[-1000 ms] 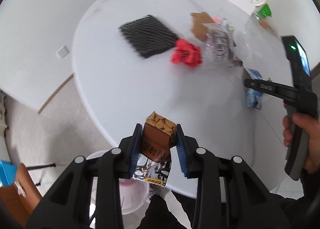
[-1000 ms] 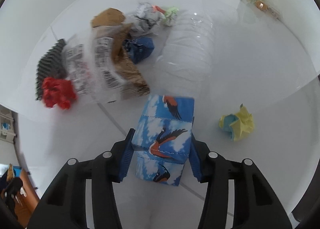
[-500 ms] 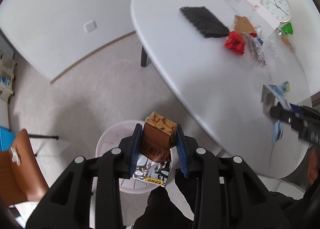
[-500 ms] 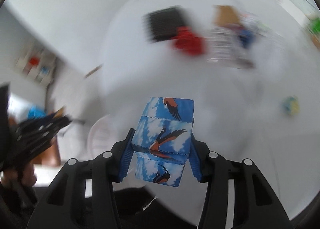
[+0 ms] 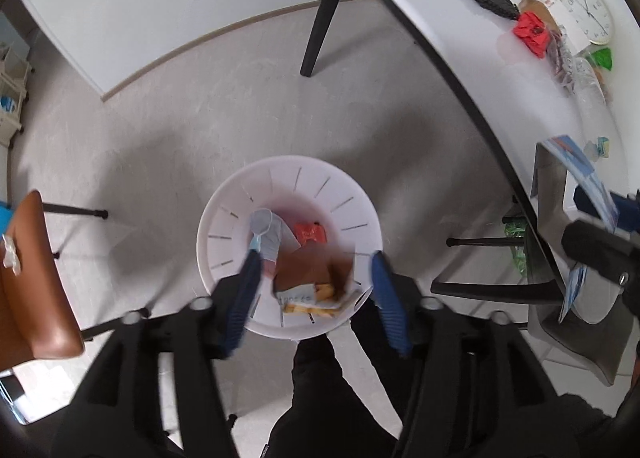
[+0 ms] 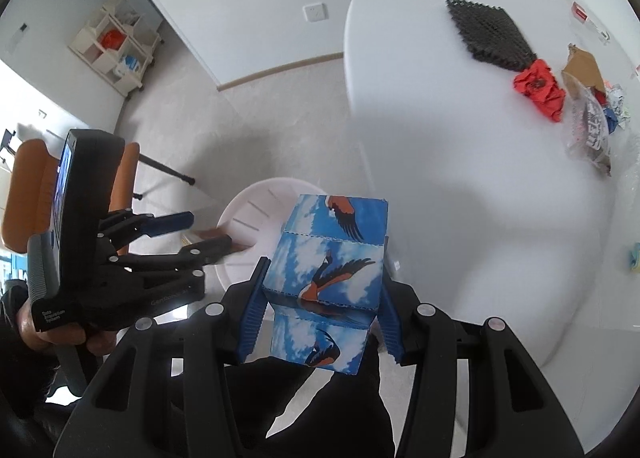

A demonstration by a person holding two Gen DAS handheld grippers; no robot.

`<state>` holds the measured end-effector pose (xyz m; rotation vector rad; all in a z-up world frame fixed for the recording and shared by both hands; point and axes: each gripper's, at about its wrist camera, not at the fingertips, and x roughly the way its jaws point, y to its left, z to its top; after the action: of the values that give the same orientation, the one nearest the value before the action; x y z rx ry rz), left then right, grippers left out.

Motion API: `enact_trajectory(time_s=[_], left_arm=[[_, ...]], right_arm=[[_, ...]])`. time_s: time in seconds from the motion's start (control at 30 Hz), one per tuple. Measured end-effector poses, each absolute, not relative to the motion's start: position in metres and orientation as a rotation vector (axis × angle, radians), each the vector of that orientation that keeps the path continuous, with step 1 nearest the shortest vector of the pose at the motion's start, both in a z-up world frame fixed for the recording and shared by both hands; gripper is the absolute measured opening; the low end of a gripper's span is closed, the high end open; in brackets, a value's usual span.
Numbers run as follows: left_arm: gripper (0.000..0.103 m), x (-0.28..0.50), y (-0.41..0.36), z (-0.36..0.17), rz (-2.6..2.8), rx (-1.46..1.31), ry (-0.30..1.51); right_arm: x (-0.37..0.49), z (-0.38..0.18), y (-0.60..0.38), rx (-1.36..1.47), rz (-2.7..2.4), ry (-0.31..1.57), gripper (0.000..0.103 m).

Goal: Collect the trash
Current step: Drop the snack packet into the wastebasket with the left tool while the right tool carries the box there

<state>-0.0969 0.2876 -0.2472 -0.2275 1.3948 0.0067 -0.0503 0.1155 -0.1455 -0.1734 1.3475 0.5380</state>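
My left gripper (image 5: 316,258) hangs over the white slotted bin (image 5: 288,166) on the floor, its jaws opening. The brown snack box (image 5: 316,278) is blurred between the blue pads (image 5: 244,290) and touches neither; it lies in the bin over a red wrapper (image 5: 310,233) and a pale cup (image 5: 264,226). My right gripper (image 6: 325,262) is shut on a blue carton (image 6: 332,254) printed with birds, held above the floor beside the bin (image 6: 256,198). The left gripper (image 6: 196,234) shows there over the bin's rim.
The white round table (image 6: 460,178) carries a black mesh mat (image 6: 492,34), a red crumpled wrapper (image 6: 540,88), brown paper (image 6: 584,66) and clear plastic packaging (image 6: 592,126). A brown chair (image 5: 28,278) stands to the left of the bin, a grey chair (image 5: 548,226) to its right.
My left gripper went from the table's edge to above the bin and let go of the snack box. My right gripper carried the blue carton off the table toward the bin.
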Motion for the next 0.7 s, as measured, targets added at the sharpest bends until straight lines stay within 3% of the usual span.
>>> enact_trajectory(time_s=[0.23, 0.4, 0.5, 0.6, 0.7], left_arm=[[0.083, -0.108, 0.3, -0.238, 0.03, -0.26, 1.377], [0.084, -0.122, 0.316, -0.215, 0.058, -0.252, 1.333], [0.094, -0.132, 0.326, -0.202, 0.098, -0.235, 1.308], [0.094, -0.144, 0.336, -0.187, 0.128, -0.211, 1.283], [0.095, -0.154, 0.346, -0.174, 0.161, -0.179, 1.27]], right_arm=[[-0.062, -0.152, 0.135, -0.205, 0.555, 1.36, 0.05], [-0.064, -0.157, 0.148, -0.217, 0.59, 1.355, 0.05], [-0.061, -0.168, 0.16, -0.232, 0.617, 1.361, 0.051], [-0.06, -0.184, 0.174, -0.252, 0.655, 1.379, 0.051], [-0.061, -0.204, 0.185, -0.251, 0.688, 1.435, 0.076]])
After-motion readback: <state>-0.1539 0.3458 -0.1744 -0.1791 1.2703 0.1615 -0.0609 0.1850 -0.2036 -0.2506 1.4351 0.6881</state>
